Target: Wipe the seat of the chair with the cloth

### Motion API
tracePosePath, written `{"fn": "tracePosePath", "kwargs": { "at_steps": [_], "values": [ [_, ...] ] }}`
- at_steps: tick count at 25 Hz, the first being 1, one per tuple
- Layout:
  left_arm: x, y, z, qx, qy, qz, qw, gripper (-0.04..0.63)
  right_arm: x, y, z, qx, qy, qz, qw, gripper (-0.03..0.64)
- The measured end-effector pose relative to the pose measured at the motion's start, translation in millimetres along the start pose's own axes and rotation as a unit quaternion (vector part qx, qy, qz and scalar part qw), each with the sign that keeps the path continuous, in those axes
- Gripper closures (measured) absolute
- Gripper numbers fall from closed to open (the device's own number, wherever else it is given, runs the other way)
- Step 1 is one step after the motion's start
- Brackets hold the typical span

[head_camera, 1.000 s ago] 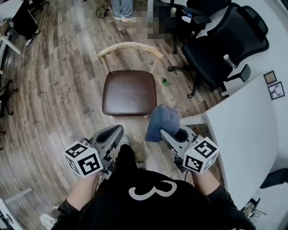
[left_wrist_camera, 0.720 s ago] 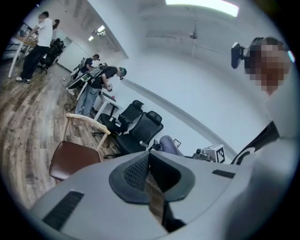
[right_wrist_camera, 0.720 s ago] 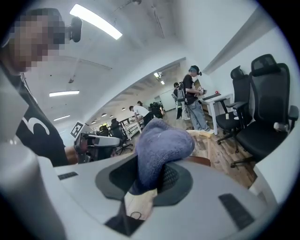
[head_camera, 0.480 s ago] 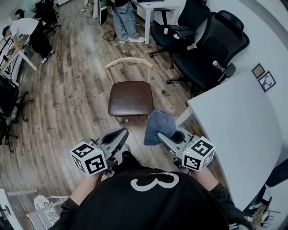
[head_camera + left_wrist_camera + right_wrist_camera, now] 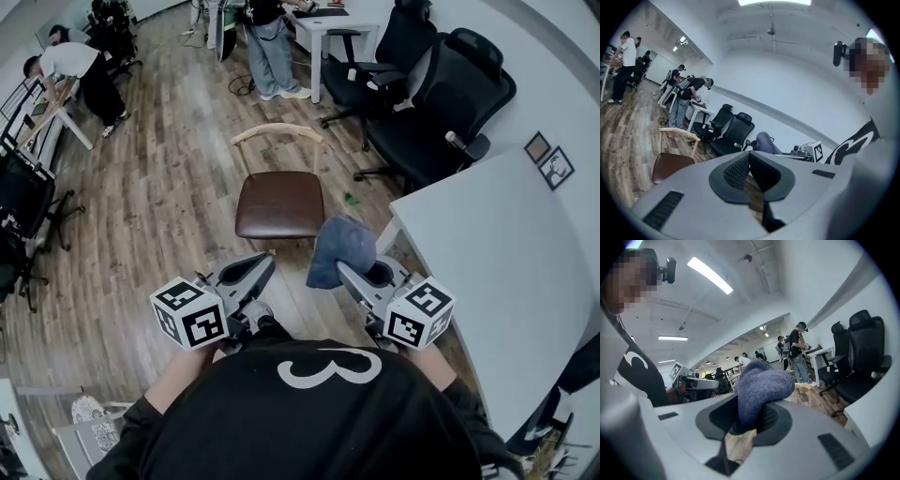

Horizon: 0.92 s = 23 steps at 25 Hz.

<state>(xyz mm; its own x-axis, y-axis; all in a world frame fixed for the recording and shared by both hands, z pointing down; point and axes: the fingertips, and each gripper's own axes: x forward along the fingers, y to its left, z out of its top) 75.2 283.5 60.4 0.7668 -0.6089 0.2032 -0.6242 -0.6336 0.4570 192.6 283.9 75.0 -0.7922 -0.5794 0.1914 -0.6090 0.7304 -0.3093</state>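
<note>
A wooden chair with a brown padded seat [image 5: 279, 204] and a pale curved backrest [image 5: 277, 133] stands on the floor ahead of me; its seat [image 5: 670, 165] also shows low left in the left gripper view. My right gripper [image 5: 349, 272] is shut on a blue-grey cloth [image 5: 339, 247], which bulges up from its jaws [image 5: 758, 392], held in the air short of the seat's near right corner. My left gripper [image 5: 255, 267] is shut with nothing in it, hovering just short of the seat's near edge. Both grippers are held at waist height.
A white desk [image 5: 497, 272] stands to the right. Black office chairs [image 5: 441, 84] crowd the far right. People stand at tables [image 5: 323, 19] at the back and far left [image 5: 66, 66]. Wooden floor [image 5: 159, 187] surrounds the chair.
The view has pulled back from the chair, which now looks smaller and farther off. Both grippers keep their places in front of me, the cloth still in the right one.
</note>
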Motion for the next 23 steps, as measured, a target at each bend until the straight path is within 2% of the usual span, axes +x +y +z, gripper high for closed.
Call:
{"fn": "tracePosePath", "kwargs": {
  "at_steps": [5,23],
  "values": [
    [-2,-6,2,0.009,0.003,-0.003,1.0,0.581,-8,2,-2,0.011,-0.012,-0.003,1.0,0.532],
    [9,8,1,-0.008,0.005,-0.012,0.9999,0.581,1,-5,-3,0.009,-0.003,-0.012,1.0,0.532]
  ]
}}
